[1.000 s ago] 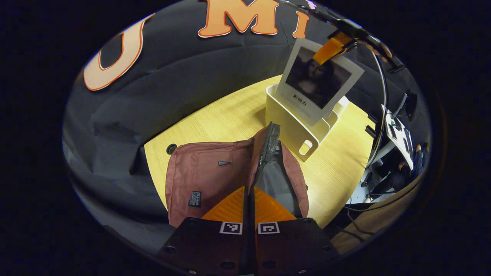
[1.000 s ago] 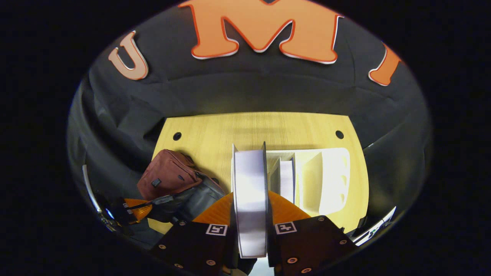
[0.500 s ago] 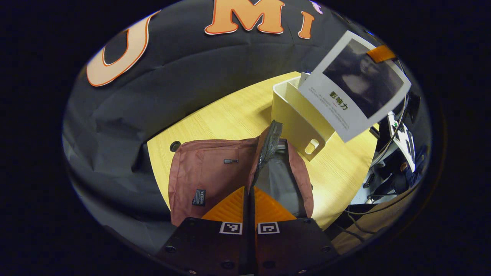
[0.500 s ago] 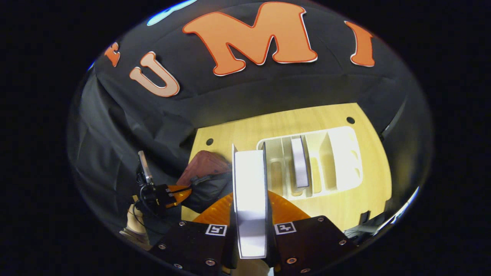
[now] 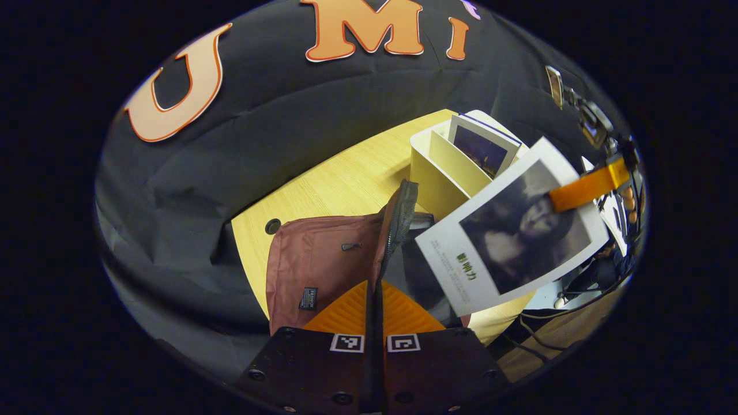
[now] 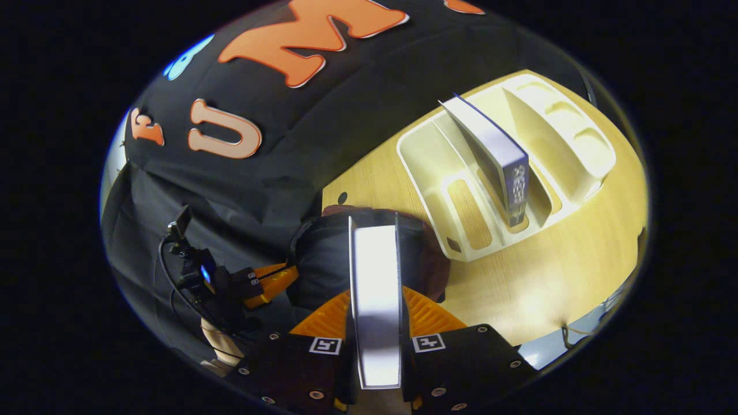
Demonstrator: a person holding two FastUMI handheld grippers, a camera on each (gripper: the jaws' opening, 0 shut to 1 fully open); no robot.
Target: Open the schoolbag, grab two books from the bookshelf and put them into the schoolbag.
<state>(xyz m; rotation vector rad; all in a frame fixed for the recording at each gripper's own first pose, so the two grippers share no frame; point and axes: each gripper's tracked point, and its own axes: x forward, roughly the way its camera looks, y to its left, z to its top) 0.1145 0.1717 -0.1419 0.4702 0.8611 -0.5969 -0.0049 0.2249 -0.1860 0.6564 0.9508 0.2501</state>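
Reddish-brown fabric of the schoolbag (image 5: 314, 259) lies just ahead of the left gripper (image 5: 373, 288), whose fingers are pressed together on the raised edge of the bag's open flap (image 5: 398, 225), holding the mouth agape. Beyond and to the right of that flap, the grey lining of the bag's inside shows. In the right gripper view, the right gripper (image 6: 375, 276) is clamped on a white book (image 6: 375, 288), both fingers squeezing its covers, with the page edge facing the camera. The book hangs directly over the dark opening of the schoolbag (image 6: 323, 253), though whether its far end has entered the mouth is hard to judge. From the left gripper view the same book (image 5: 507, 236) appears up and to the right, its dark portrait cover tilted above the bag, with the right gripper (image 5: 582, 187) pinching its far edge. Farther ahead on the wooden table (image 6: 553, 276) stands the cream bookshelf (image 6: 455, 173), a second book (image 6: 490, 155) leaning in one middle slot.
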